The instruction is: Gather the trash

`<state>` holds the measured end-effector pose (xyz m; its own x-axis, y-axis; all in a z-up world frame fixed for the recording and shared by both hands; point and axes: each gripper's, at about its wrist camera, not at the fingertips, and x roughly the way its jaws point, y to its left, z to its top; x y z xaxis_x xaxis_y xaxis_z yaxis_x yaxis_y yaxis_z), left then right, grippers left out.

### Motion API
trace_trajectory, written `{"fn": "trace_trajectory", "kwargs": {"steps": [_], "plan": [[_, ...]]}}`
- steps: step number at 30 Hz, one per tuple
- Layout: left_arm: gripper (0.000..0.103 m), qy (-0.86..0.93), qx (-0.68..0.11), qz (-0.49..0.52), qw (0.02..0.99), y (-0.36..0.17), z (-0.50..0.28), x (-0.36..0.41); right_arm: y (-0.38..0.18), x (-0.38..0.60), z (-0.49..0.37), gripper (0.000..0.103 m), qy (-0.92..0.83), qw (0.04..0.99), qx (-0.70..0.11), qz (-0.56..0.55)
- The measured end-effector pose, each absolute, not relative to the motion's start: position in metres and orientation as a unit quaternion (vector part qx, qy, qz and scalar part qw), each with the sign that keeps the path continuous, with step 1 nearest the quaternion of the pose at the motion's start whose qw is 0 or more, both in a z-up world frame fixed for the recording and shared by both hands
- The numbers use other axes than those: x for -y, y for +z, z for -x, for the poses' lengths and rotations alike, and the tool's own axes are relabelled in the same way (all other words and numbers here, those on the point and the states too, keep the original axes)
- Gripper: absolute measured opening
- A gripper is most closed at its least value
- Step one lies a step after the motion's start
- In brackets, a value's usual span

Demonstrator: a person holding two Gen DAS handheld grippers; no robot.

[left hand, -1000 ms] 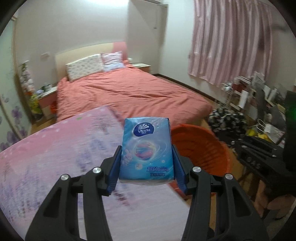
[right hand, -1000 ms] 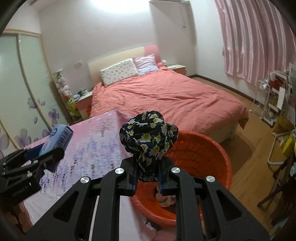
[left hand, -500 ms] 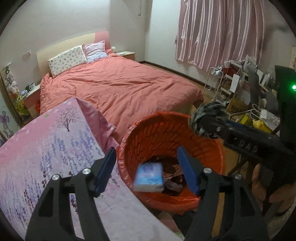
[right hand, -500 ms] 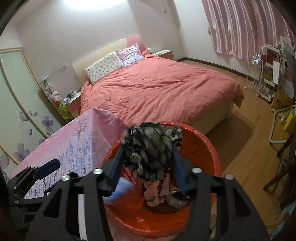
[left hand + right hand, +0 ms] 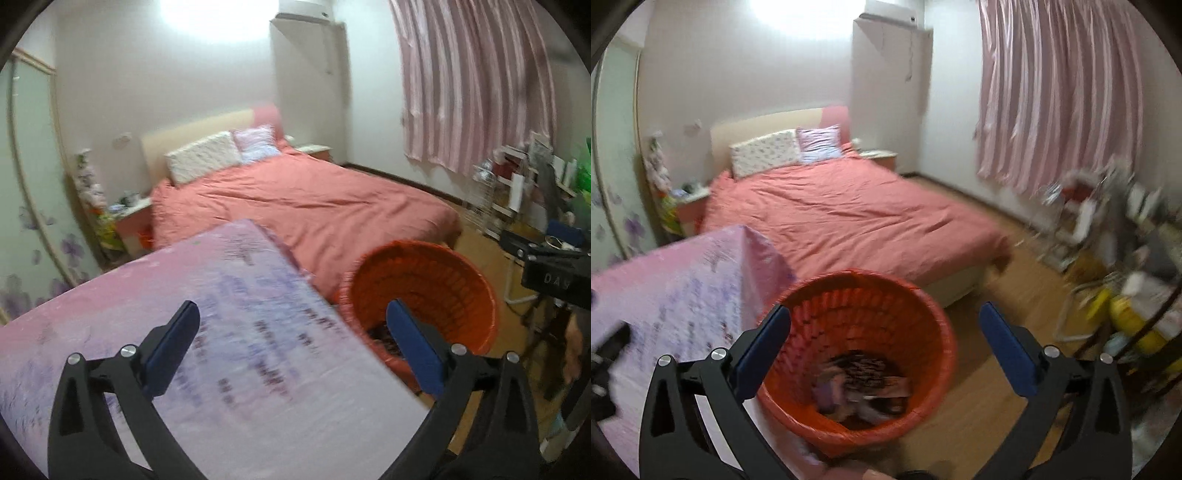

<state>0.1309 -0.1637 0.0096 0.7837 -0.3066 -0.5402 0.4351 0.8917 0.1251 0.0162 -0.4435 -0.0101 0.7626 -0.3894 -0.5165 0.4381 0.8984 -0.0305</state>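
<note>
Both hand-held grippers, left and right, are opening wide with nothing between them, while our soft, light trash lies in the round orange plastic basket beside the pink-clothed worktop, probably easiest pinched by a loose fold.

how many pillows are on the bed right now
2. A white floral pillow leans on the headboard at the left of the bed; a smaller lilac pillow sits just right of it, touching. Others could be hidden behind them.
</note>
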Motion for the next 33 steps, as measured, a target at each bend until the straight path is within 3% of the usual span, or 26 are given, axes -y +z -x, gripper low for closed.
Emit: {"fn": "trace_trajectory", "kwargs": {"steps": [16,33], "plan": [[0.099,-0.052,-0.259,-0.035,0.964,-0.016,-0.037,0.029,-0.024,0.365,0.073,0.101,-0.233,0.952,-0.188,-0.056],[0.099,-0.011,-0.272,-0.010,0.962,-0.021,0.005,0.000,-0.032,0.340,0.079,0.101,-0.223,0.925,-0.287,-0.111]]}}
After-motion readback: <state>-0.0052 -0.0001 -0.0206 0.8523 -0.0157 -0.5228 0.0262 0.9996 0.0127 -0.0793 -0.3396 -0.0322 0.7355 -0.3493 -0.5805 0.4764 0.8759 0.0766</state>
